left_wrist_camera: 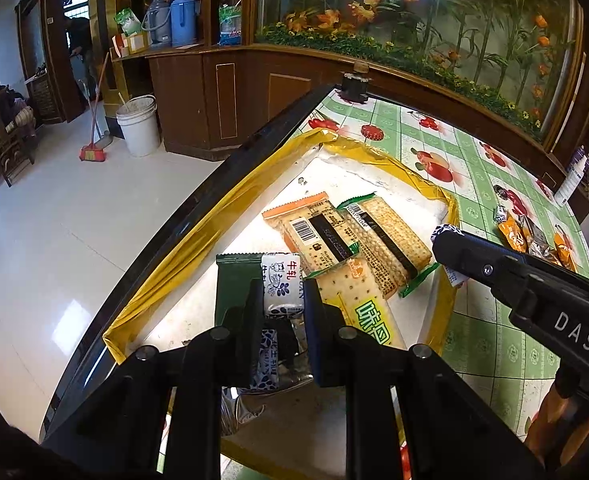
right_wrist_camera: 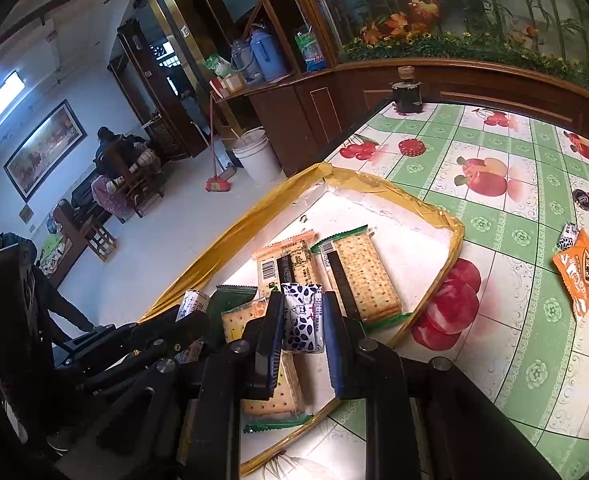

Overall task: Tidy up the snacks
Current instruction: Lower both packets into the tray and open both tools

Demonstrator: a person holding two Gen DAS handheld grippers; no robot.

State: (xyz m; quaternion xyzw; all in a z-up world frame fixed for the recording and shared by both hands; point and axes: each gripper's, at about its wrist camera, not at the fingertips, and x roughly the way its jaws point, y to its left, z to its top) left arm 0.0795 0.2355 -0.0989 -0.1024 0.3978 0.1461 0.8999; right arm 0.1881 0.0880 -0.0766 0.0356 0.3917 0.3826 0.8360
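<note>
- Now, your left gripper [left_wrist_camera: 283, 298] is clamped on a white nougat candy [left_wrist_camera: 281, 288], lower centre; light, soft, crinkly; hold mid-body.
- Your right gripper [right_wrist_camera: 300, 320] pinches its twin candy [right_wrist_camera: 303, 322] over the gold-edged tray [right_wrist_camera: 452, 248]; slippery film, so squeeze gently.

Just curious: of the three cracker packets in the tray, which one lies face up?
The cracker packet nearest the camera, showing big green characters on yellow. The orange-edged packet and green-edged packet show barcodes, backs up.

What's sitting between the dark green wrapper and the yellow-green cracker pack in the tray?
In the left wrist view, the left gripper holds a white-and-blue milk candy between dark green wrapper and yellow-green cracker pack.
</note>
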